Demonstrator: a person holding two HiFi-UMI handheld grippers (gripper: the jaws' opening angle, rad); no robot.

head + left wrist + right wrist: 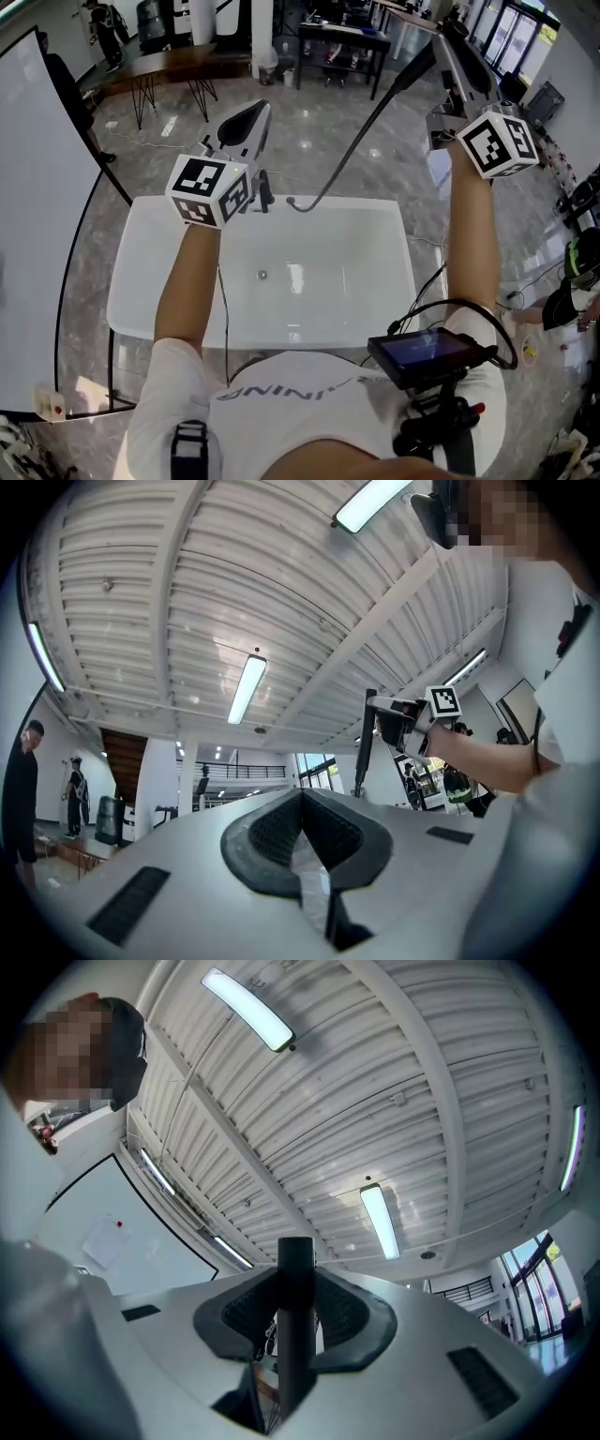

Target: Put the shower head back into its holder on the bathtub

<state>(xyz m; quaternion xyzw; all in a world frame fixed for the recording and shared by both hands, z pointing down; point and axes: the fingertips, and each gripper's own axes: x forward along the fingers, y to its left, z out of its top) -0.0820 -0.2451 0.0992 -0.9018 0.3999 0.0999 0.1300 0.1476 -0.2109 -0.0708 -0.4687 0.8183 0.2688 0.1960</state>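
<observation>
White bathtub [141,281] fills mid-frame, while the dark shower head [415,67], its long handle clamped upright in the right gripper [298,1321] at upper right, lies well right of the far-rim holder [265,192], beside the closed, empty left gripper [302,827].

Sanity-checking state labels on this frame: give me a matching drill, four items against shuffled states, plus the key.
1. left gripper
2. right gripper
3. shower hose
4. bathtub

A. shut on the shower head handle
B. white, below both grippers
C. dark, rising from the far tub rim
D. jaws together, nothing between them

Pairs: 1-D, 2-A, 3-C, 4-B
</observation>
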